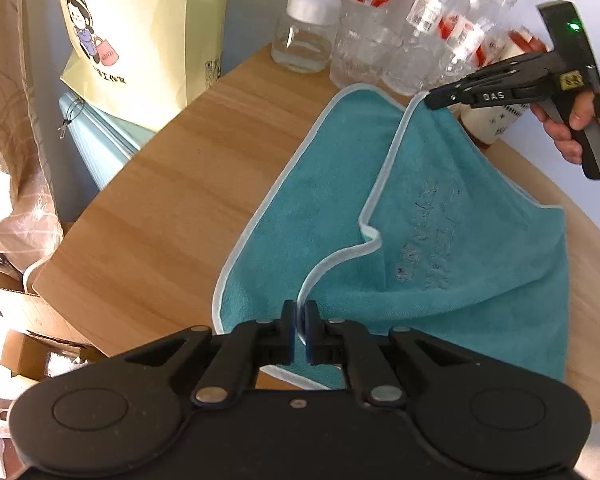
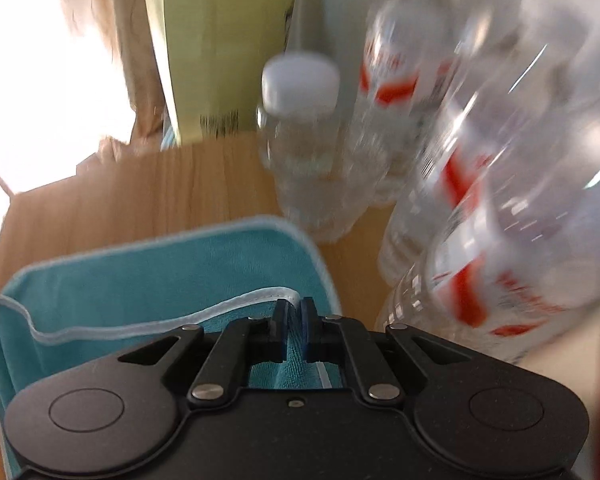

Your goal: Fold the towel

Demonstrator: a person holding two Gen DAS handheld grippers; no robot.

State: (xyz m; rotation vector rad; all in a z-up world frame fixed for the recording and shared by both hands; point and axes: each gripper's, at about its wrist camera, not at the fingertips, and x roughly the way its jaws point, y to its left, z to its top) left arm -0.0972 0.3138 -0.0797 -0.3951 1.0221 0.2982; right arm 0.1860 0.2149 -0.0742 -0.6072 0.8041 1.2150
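- Your left tool (image 1: 299, 334) pinches the towel (image 1: 460, 240) hem.
- Your right tool (image 2: 295, 330) grips its far corner, carrying the fold across the counter (image 1: 172, 200).
- Bottles (image 2: 480, 200) look close, though blurred.

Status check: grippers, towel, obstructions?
Left gripper and right gripper each shut on teal towel's white-piped edge. Towel half-folded on wooden table. Clear plastic bottles close beside right gripper.

A lived-in home room is suggested: a light wooden tabletop (image 1: 172, 184) is crowded with clear plastic water bottles with red labels (image 1: 370, 20), a pale yellow cartoon-printed paper shopping bag (image 1: 140, 32) is propped beside brown cardboard boxes (image 1: 24, 320).
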